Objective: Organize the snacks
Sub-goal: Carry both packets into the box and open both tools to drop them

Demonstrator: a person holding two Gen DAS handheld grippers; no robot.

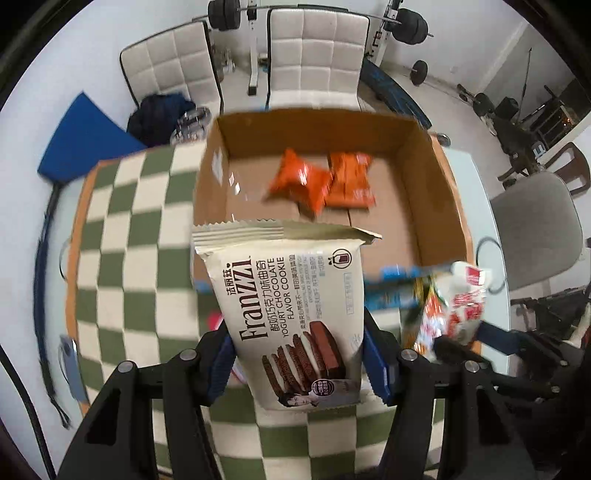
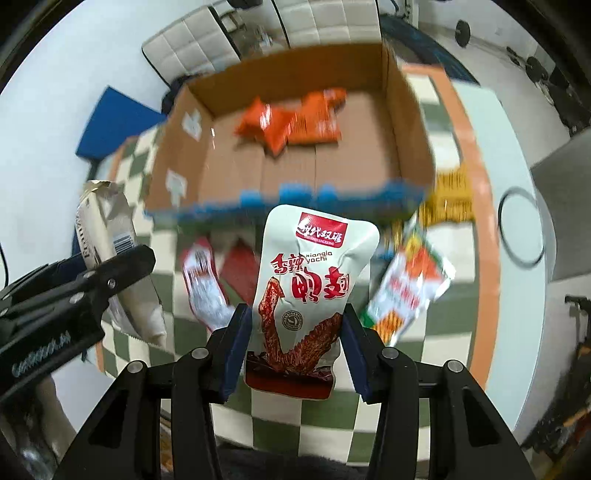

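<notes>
- Left gripper (image 1: pixel 301 363): its two blue-padded fingers (image 1: pixel 376 363) are clamped on the sides of a cream Franzzi cookie packet (image 1: pixel 291 314), which hangs above the chequered tablecloth (image 1: pixel 122 229), its crimped top edge level with the near wall of the cardboard box (image 1: pixel 443 184).
- Right gripper (image 2: pixel 291 350): its fingers (image 2: pixel 354 350) press on both edges of a white pouch with red lettering (image 2: pixel 314 291), held above the cloth just in front of the box's near wall, which carries blue print.
- Cardboard box: open-topped, standing on the green-and-cream cloth; two orange snack packets (image 1: pixel 317 181) lie overlapping on its floor, towards the far wall.
- Loose snacks on the cloth, right wrist view: a red-and-white packet (image 2: pixel 207 288) to the left of the held pouch, an orange-and-white packet (image 2: pixel 406 291) to its right, and a yellow packet (image 2: pixel 448 195) beside the box's near right corner. All are blurred, and their print cannot be read.
- Surroundings: two white padded chairs (image 1: pixel 314 55) beyond the table, a barbell rack (image 1: pixel 255 22) behind them, a blue mat (image 1: pixel 85 136) on the floor to the left, and a grey chair (image 1: pixel 539 229) to the right.
</notes>
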